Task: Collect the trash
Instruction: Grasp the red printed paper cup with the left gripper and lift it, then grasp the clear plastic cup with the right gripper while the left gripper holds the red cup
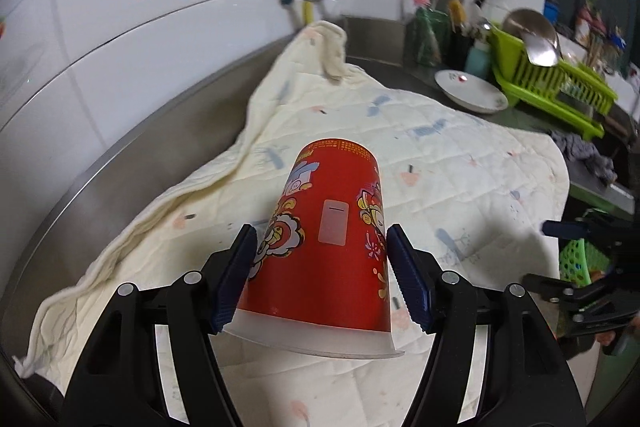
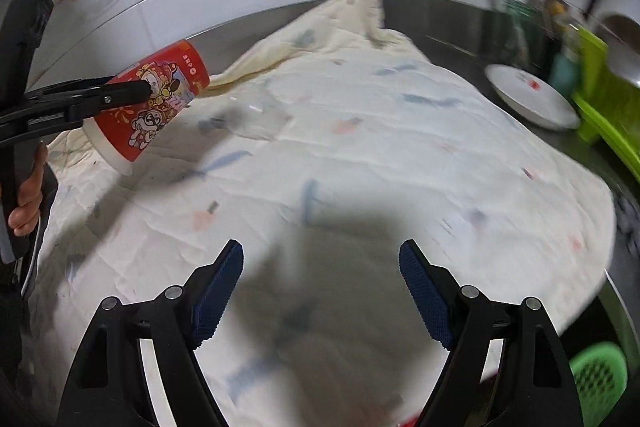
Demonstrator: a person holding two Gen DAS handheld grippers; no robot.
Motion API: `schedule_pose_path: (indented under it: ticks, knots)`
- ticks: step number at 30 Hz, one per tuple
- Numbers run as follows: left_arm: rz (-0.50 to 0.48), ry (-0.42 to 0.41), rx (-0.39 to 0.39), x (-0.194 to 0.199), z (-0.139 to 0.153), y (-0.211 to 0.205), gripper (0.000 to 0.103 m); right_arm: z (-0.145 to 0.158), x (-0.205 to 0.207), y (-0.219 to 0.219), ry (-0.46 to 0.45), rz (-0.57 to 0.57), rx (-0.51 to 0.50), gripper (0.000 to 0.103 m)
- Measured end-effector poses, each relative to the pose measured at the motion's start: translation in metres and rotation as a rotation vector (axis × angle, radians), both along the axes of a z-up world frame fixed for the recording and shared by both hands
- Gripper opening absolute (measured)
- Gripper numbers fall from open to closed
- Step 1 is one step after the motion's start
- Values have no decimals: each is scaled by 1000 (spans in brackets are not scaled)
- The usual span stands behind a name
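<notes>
Quilt over steel counter, tiled wall

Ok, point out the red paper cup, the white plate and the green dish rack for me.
red paper cup [image 1: 328,239]: left wrist view, printed side wall.
white plate [image 1: 472,91]: left wrist view, inner surface.
green dish rack [image 1: 560,83]: left wrist view, slatted front wall.

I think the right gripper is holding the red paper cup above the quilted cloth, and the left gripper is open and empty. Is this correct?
Not quite: the sides are swapped. The left gripper holds the red paper cup between its pads above the quilted cloth, as the left wrist view shows. The right gripper is the open, empty one, seen in the right wrist view.
</notes>
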State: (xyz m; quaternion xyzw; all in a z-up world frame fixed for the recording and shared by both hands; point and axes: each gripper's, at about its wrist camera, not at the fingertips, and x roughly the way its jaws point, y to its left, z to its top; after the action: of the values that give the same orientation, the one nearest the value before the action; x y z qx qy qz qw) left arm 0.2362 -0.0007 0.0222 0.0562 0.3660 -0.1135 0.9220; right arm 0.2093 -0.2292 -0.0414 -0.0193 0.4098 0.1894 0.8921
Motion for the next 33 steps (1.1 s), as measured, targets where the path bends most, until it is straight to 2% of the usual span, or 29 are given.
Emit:
schedule_pose_path:
  ticks: [8,17,20,33]
  knots:
    - [93,-5,-18,-6,-7,32,65,-4,59,56,8,139,8,77]
    - [189,12,-38,-19,-29,57,65,-16,112,85,13,244,-33,77]
    - [207,8,-42,-20,-35,57,65,-22,131,90,43,273,-40,77]
    - [221,38,-63,-13,-58,54,66,-38,160,113,39,361,-135,77]
